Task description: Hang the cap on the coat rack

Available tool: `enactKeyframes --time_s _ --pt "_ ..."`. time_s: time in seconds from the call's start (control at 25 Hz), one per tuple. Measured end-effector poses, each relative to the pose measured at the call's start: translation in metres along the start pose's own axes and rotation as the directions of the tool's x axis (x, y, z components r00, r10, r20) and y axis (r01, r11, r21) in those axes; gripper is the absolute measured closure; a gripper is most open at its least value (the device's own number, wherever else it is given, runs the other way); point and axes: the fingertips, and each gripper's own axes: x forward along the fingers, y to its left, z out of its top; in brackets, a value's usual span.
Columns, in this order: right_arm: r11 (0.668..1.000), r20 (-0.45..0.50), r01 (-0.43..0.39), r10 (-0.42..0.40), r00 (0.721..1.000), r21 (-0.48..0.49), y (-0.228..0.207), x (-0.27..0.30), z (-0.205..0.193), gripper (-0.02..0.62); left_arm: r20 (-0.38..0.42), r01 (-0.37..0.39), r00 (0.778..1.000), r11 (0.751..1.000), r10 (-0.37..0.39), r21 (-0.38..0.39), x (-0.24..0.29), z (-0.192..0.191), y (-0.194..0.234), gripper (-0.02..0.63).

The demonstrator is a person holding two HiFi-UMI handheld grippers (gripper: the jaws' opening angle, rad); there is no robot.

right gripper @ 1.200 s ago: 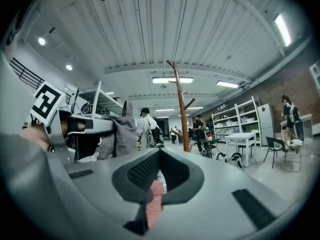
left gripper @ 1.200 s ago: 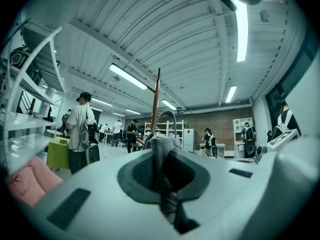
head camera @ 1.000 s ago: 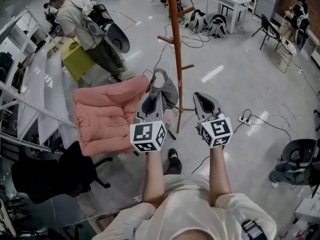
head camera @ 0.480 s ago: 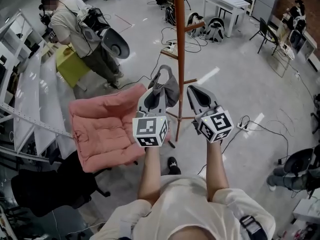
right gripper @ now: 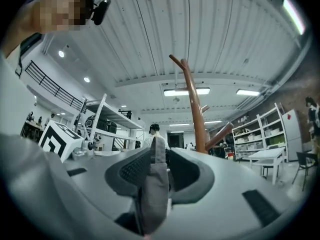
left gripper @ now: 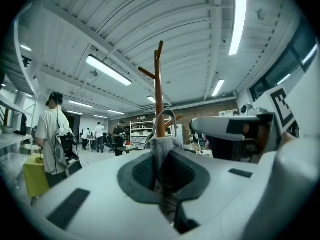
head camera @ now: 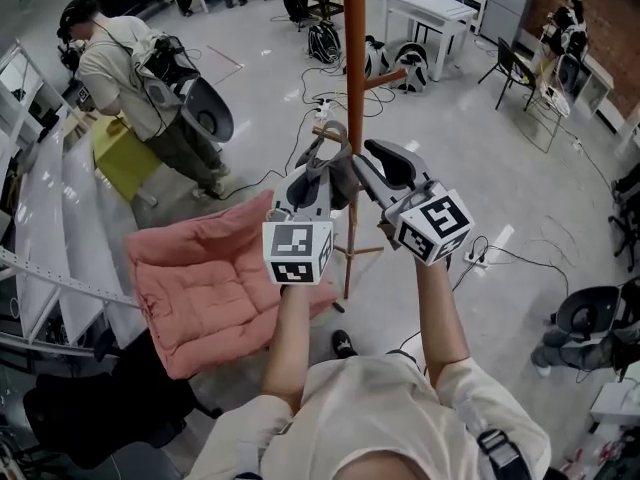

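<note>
L tongs (head camera: 318,180) were clamped narrow on a grey cap (head camera: 338,173). In the left gripper view the fabric stood pinched between both pads, w/ a thin strap loop (left gripper: 167,118) arching up above it. R tongs (head camera: 378,160) sat just beside them on the cap's other side. Their jaws had just been opening & stood apart, w/ a fold of the grey fabric between them, lying against one pad & clear of the other. Both tongs were held out roughly level on the person's bare forearms (head camera: 290,338), marker cubes toward the head camera. The cap was up in the air between the two tongs, directly in front of the coat rack (head camera: 352,68) & not yet on a peg. The rack was a brown wooden pole w/ short angled pegs. One peg (head camera: 388,78) stuck out to the R higher up, another (head camera: 328,133) to the L, close by the strap loop; whether strap & peg touched couldn't be told. Below & L of the tongs lay a pink padded cushion (head camera: 200,278), w/ a black office chair (head camera: 100,398) near it. Further L, a second person (head camera: 140,78) w/ gear on the back stood by white shelving (head camera: 50,228) & a yellow box (head camera: 125,153). Backpacks (head camera: 400,63) & cables lay on the grey floor (head camera: 470,158) beyond the rack.
</note>
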Motion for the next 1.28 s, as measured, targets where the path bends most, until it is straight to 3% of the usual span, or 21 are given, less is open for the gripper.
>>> enactKeyframes --time_s 0.2,0.52,0.56,0.68,0.72,0.88,1.0,1.28 --pt "0.996 -0.019 -0.089 0.089 0.996 0.016 -0.021 0.023 0.027 0.441 -0.007 -0.006 1.0 0.999 0.007 0.041 0.021 0.024 -0.003 0.591" --pt "0.981 -0.137 -0.193 0.193 0.972 0.008 -0.04 0.05 0.047 0.411 -0.037 -0.051 0.998 0.991 0.056 0.126 0.034 0.056 -0.01 0.591" --pt "0.981 -0.145 -0.195 0.194 0.97 0.001 -0.041 0.053 0.051 0.419 -0.044 -0.055 0.997 0.99 0.061 0.132 0.034 0.058 -0.011 0.591" --pt "0.981 -0.188 -0.187 0.175 0.966 -0.051 -0.036 0.062 0.052 0.553 -0.056 -0.064 0.996 0.987 0.073 0.147 0.03 0.056 -0.008 0.591" --pt "0.98 -0.195 -0.185 0.169 0.966 -0.069 -0.034 0.065 0.053 0.561 -0.06 -0.066 0.995 0.986 0.076 0.15 0.029 0.055 -0.006 0.591" --pt "0.981 -0.193 -0.162 0.138 0.971 -0.111 -0.027 0.07 0.064 0.571 -0.081 -0.053 0.995 0.987 0.066 0.154 0.025 0.052 -0.002 0.581" --pt "0.981 -0.188 -0.139 0.112 0.976 -0.136 -0.031 0.07 0.077 0.574 -0.074 -0.005 0.997 0.987 0.017 0.16 0.021 0.062 -0.012 0.515" --pt "0.977 -0.145 -0.104 0.078 0.986 -0.185 -0.044 0.062 0.1 0.574 0.016 0.073 0.997 0.985 -0.077 0.155 0.002 0.095 -0.034 0.457"
